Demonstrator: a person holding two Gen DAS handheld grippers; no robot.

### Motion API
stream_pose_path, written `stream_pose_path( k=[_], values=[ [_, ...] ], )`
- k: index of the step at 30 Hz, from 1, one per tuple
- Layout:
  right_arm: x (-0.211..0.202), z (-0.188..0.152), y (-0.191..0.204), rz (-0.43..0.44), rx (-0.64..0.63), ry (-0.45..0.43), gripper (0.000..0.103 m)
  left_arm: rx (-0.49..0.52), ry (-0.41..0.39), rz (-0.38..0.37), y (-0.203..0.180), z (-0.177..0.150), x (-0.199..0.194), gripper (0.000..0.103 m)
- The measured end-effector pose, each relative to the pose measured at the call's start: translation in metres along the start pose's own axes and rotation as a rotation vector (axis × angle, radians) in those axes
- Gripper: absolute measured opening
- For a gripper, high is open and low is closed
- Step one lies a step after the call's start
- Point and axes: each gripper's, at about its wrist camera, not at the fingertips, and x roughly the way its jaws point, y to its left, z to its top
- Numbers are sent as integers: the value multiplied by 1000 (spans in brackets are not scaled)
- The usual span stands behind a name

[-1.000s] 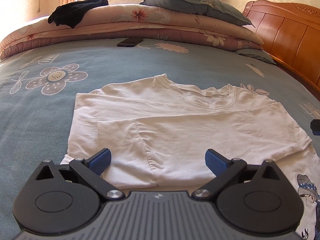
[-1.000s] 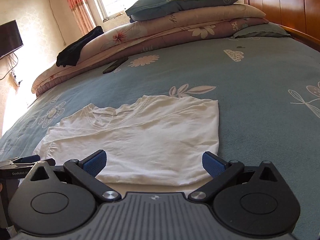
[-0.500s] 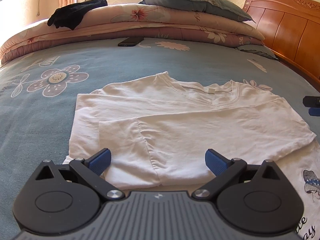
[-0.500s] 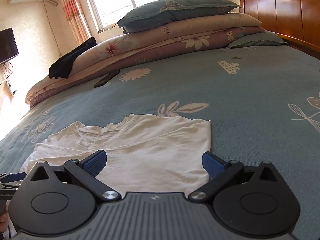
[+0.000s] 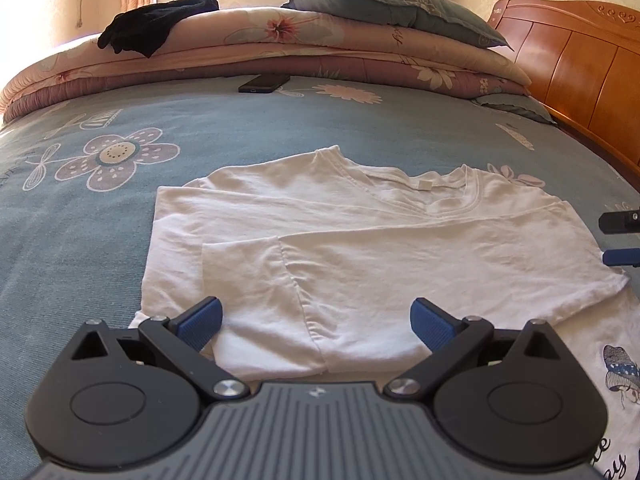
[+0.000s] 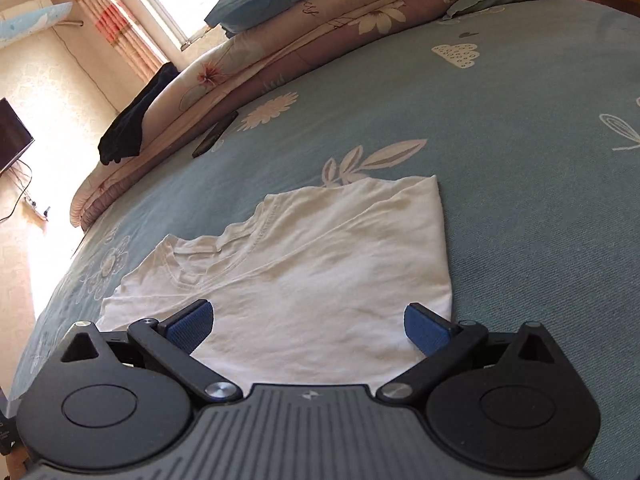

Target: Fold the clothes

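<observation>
With the shirt (image 5: 360, 248) lying part-folded on the bed (image 5: 100, 240), both the left claw (image 5: 316, 322) and right claw (image 6: 308, 324), spread apart and empty, should probably pinch its near corners evenly.

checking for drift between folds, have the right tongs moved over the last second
Yes. In the left wrist view the right tongs at the frame's right edge have climbed from beside the white t-shirt's lower corner toward its shoulder, nearer the headboard.

White T-shirt (image 5: 360, 248) on blue floral bedsheet (image 5: 200, 120).
Behind: pink flowered quilts (image 5: 320, 40), black garment (image 5: 156, 36), orange wooden headboard (image 5: 580, 64).
</observation>
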Motion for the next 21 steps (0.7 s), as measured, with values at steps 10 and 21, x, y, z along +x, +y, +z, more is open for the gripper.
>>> stream_pose_path(
  k=[10,21],
  values=[
    [-51,-18,51,-59,-169,-31,103,-49,-20,-22,8,3,-8,100],
    [7,55,46,-15,-53,-86,103,-83,-15,-18,16,3,-8,100]
  ],
)
